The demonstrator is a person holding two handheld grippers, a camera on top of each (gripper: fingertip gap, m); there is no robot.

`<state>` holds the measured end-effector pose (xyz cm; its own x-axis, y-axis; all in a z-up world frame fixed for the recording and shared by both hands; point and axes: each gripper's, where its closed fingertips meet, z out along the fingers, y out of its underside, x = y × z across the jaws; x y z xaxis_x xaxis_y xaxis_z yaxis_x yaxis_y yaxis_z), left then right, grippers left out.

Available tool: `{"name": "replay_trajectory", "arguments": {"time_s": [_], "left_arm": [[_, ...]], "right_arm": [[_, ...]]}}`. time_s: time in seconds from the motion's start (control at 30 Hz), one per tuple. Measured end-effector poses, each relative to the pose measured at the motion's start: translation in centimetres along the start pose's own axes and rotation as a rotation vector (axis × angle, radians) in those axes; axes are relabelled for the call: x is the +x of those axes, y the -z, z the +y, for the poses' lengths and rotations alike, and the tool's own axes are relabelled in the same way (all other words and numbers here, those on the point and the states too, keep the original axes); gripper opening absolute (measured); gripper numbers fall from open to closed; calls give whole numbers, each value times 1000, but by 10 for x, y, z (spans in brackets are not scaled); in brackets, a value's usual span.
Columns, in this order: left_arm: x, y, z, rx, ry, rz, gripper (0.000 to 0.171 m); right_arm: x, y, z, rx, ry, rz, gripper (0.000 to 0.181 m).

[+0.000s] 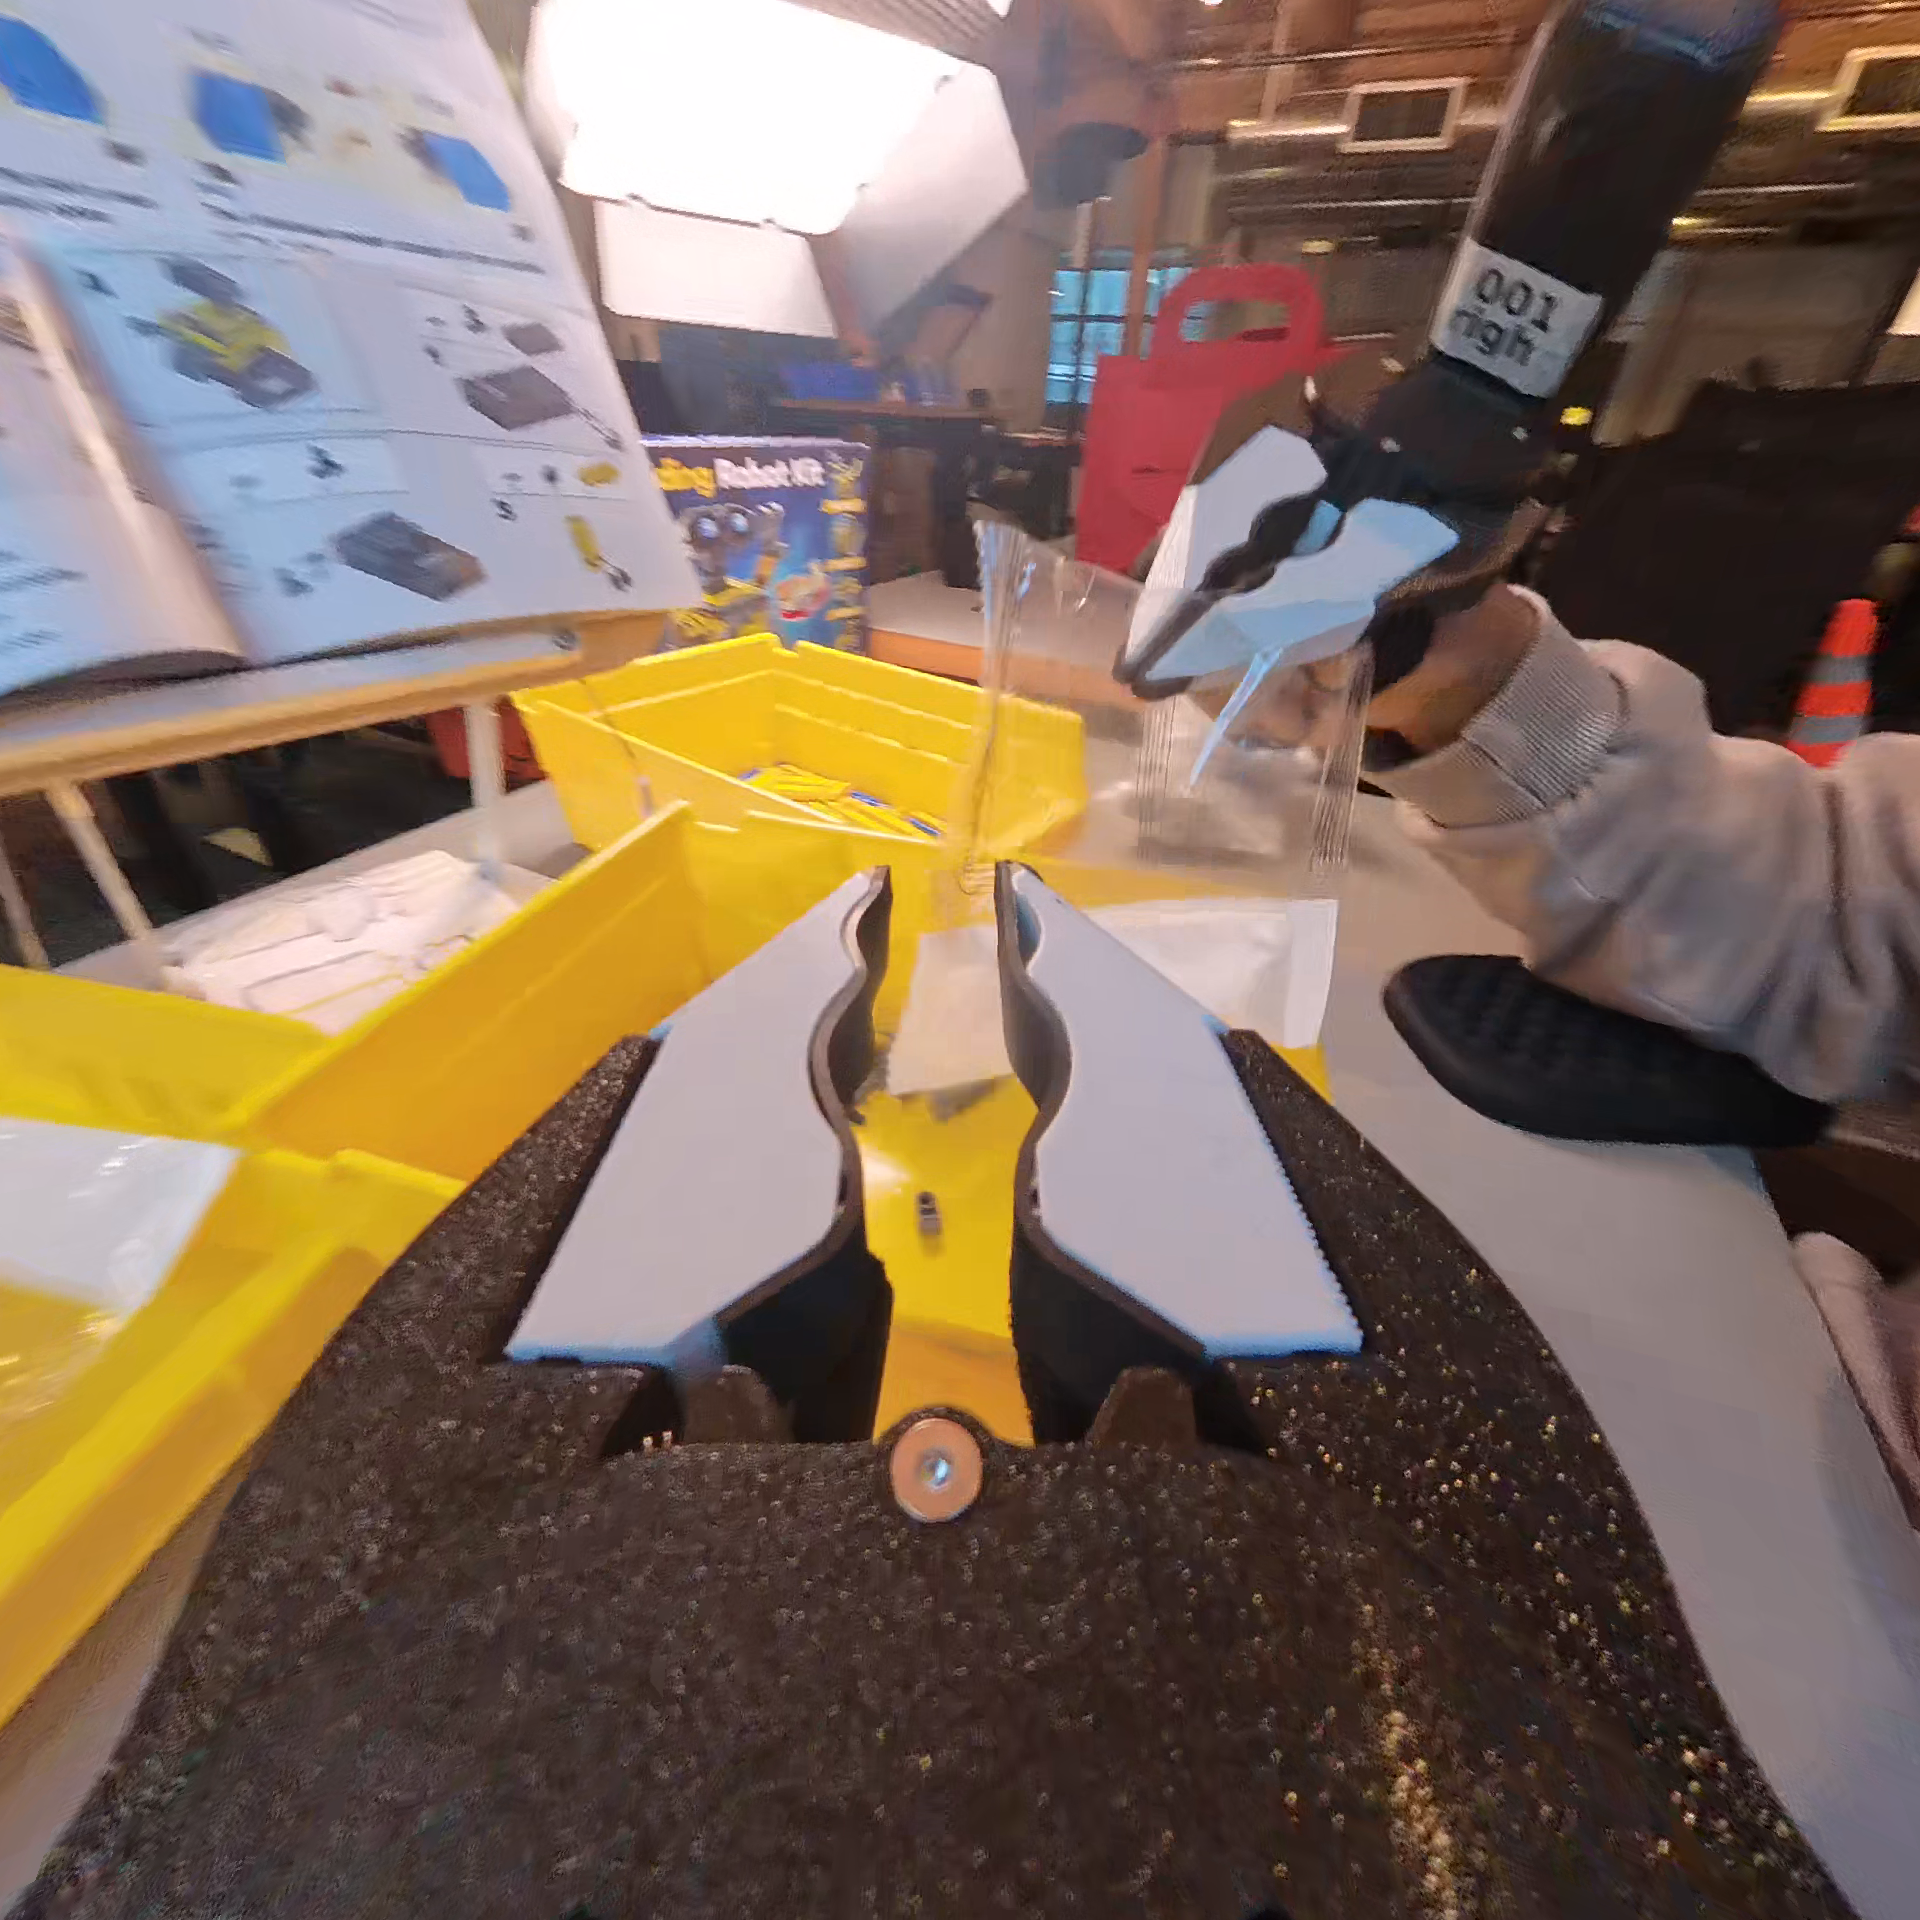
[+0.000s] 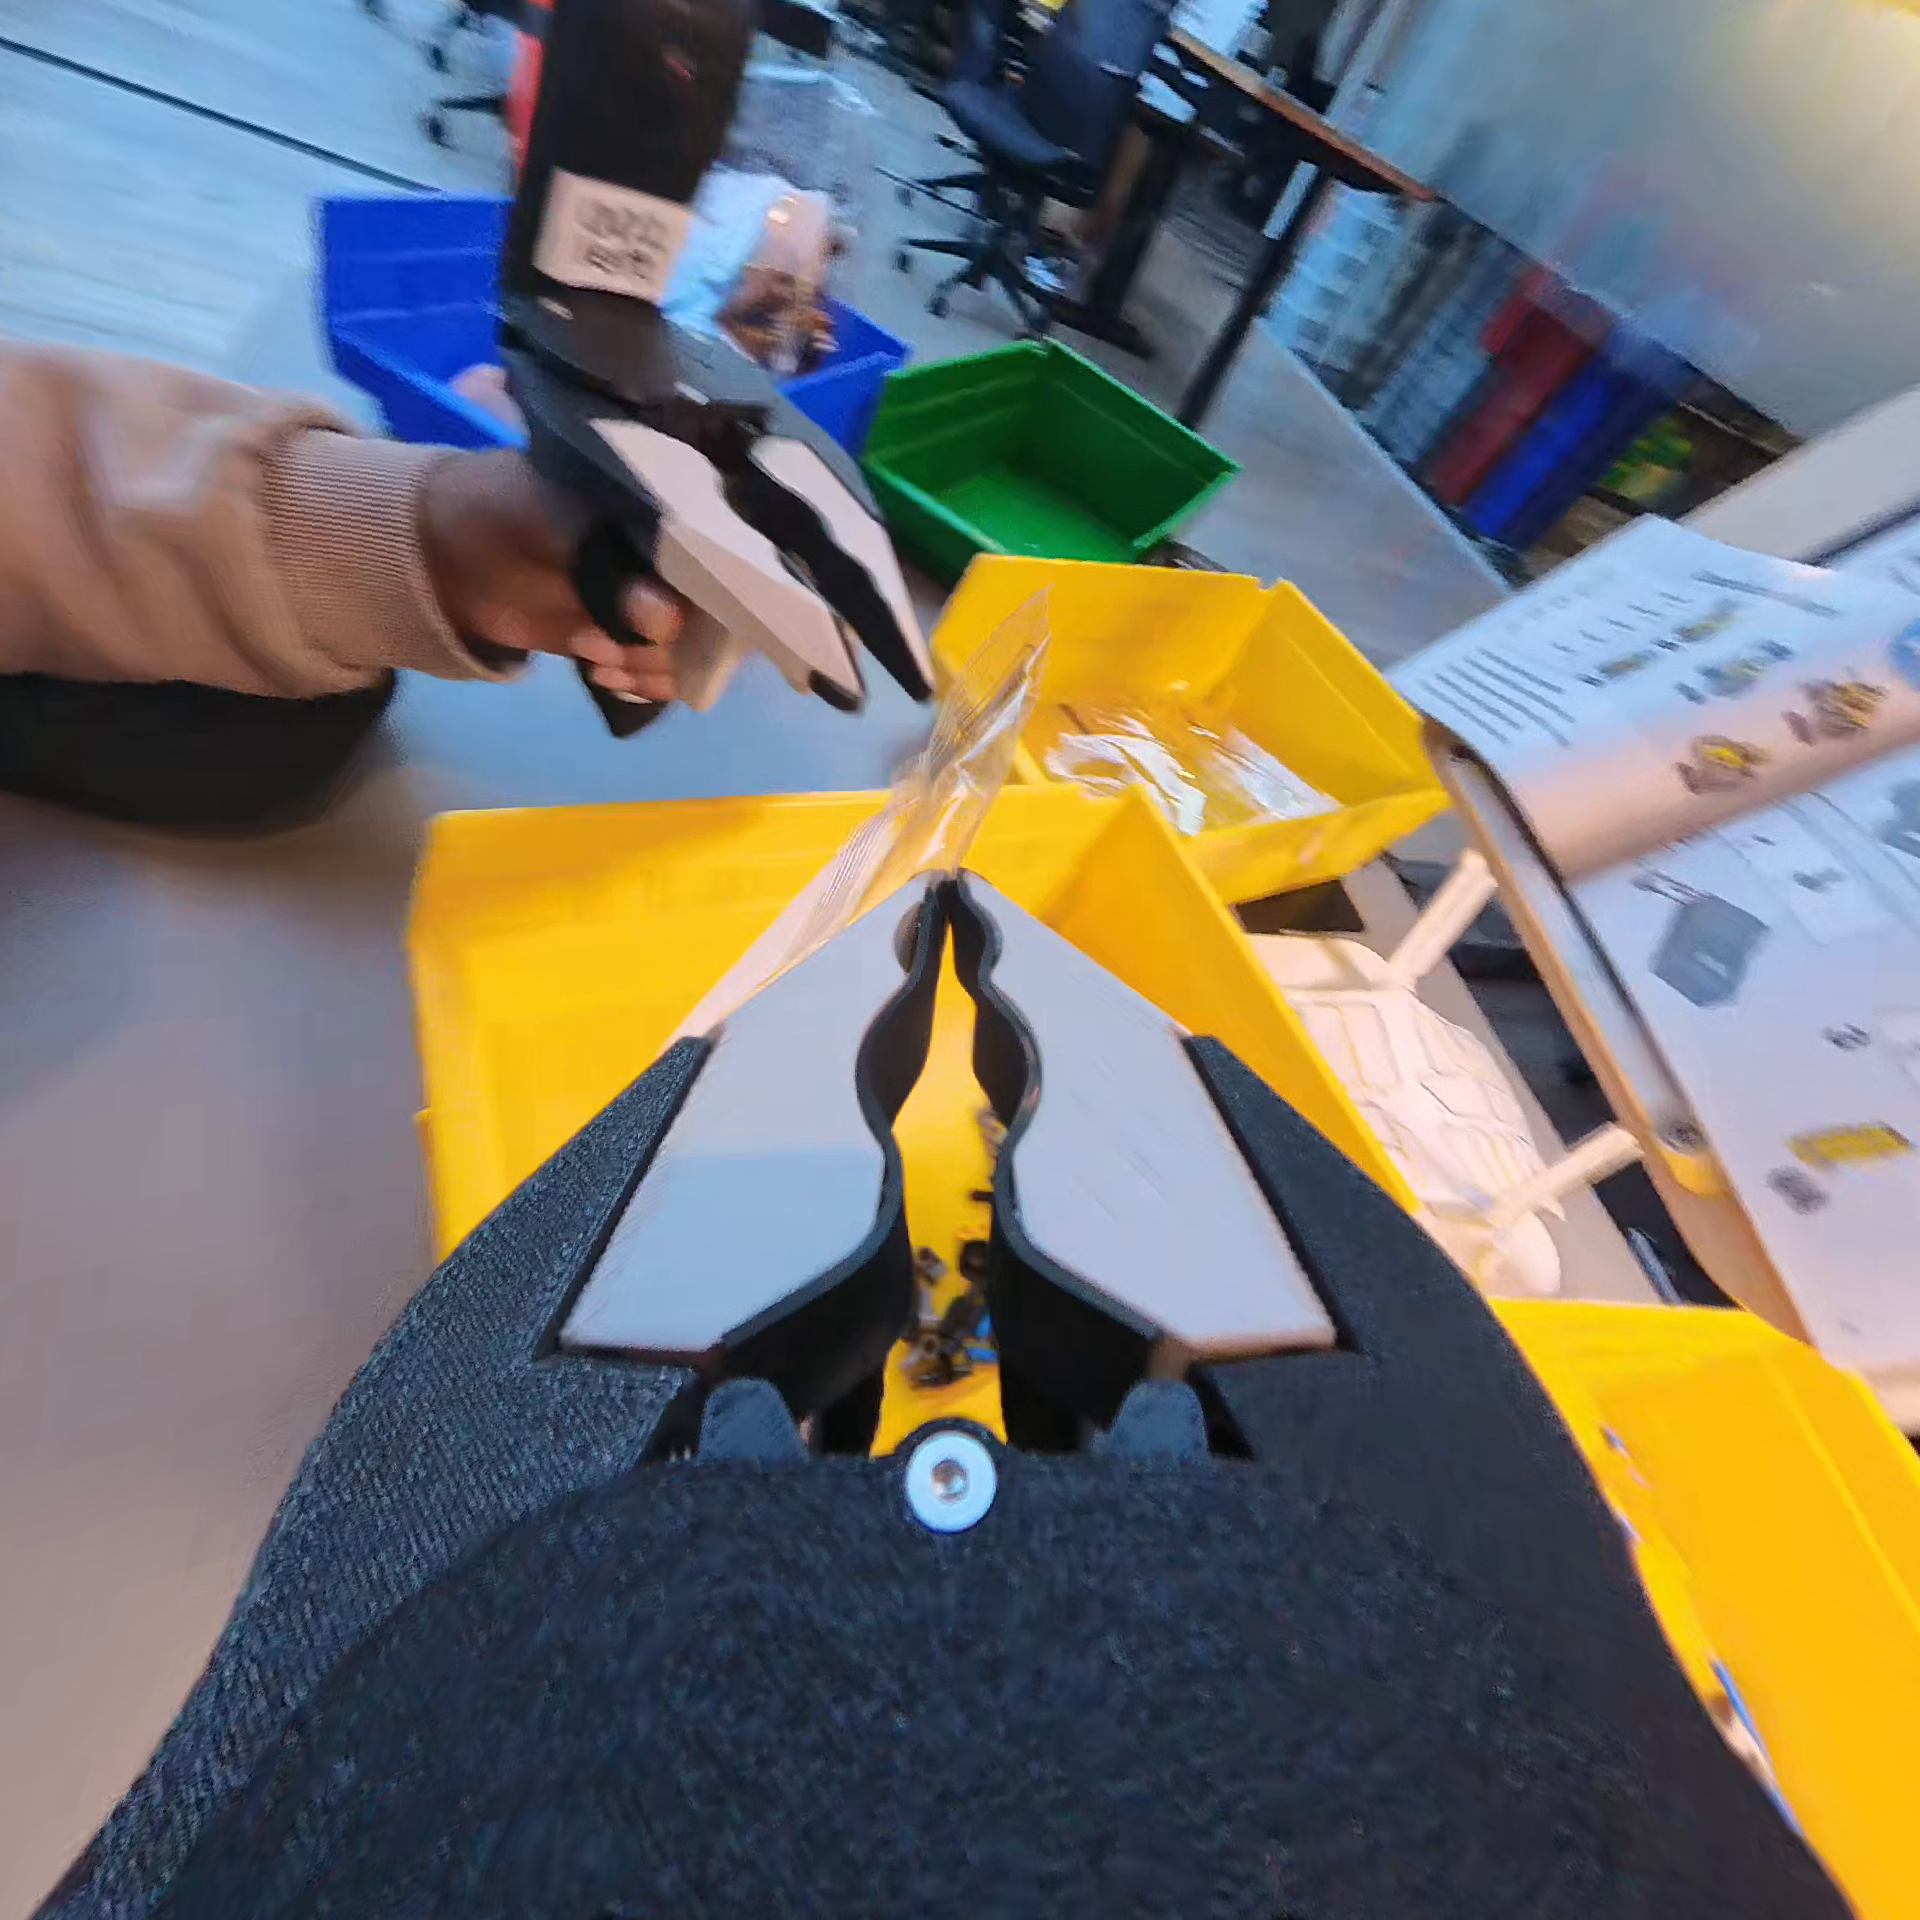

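Observation:
My right gripper point(image 2: 948, 883) is shut on the lower edge of a clear plastic bag point(image 2: 977, 727) and holds it above a yellow tray point(image 2: 623, 935). In the left wrist view the right gripper point(image 1: 1138, 670) is at the upper right with the bag point(image 1: 1247, 769) hanging under it. My left gripper point(image 1: 940, 878) is open. An edge of the bag runs down just ahead of its tips, and the pads do not press on it. In the right wrist view the left gripper point(image 2: 883, 691) hovers beside the bag's top. Small black parts point(image 1: 928, 1210) lie in the tray point(image 1: 468, 1039).
A yellow bin point(image 2: 1351, 665) with clear bags stands behind the tray, with a green bin point(image 2: 1039, 468) and a blue bin point(image 2: 416, 301) farther off. An open instruction booklet point(image 1: 291, 312) rests on a wooden stand. A white packet point(image 1: 1226, 966) lies on the table. About 8 cm separates my left fingertips from my right.

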<state>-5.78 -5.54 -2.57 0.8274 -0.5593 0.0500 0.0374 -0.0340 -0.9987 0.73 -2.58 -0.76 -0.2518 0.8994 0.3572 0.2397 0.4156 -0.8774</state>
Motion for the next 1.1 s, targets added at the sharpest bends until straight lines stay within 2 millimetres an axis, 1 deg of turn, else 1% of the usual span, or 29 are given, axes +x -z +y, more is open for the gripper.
{"name": "replay_trajectory", "arguments": {"time_s": [0.03,0.1,0.13,0.2,0.27,0.33,0.4,0.47,0.57,0.67,0.7,0.77,0.83,0.9,1.03,1.1], "left_arm": [[-2,0,-10,14,5,-21,18],[7,-9,-25,17,65,7,18],[13,-18,-26,-3,110,25,21],[20,-41,-23,-41,189,36,26],[26,-60,-19,-57,260,62,30],[27,-73,-16,-73,299,74,32],[24,-80,-21,-37,328,70,34],[25,-83,-23,-32,362,95,32],[26,-83,-24,-27,381,127,28],[25,-83,-26,-9,428,149,21],[24,-82,-27,-1,438,154,18],[22,-78,-29,17,445,166,6],[21,-76,-27,3,410,171,0],[22,-73,-27,-10,368,187,0],[29,-67,-27,-41,328,247,0],[32,-65,-28,-41,326,276,0]], "right_arm": [[12,0,2,-22,-6,79,0],[27,-1,4,-39,-39,196,0],[32,-3,3,-31,-65,244,0],[37,-8,5,-40,-102,311,0],[42,-9,8,-62,-77,380,0],[43,-9,9,-76,-54,418,0],[42,-10,9,-88,-31,430,0],[45,-8,9,-90,-13,459,0],[45,-7,7,-71,-36,441,0],[45,-9,7,-63,-15,453,0],[44,-9,5,-51,-9,448,0],[42,-9,-1,-13,3,437,0],[40,-10,-1,-22,19,424,0],[39,-11,-1,-24,32,414,0],[39,-9,0,-10,-23,369,0],[40,-8,1,-10,-27,372,0]]}}
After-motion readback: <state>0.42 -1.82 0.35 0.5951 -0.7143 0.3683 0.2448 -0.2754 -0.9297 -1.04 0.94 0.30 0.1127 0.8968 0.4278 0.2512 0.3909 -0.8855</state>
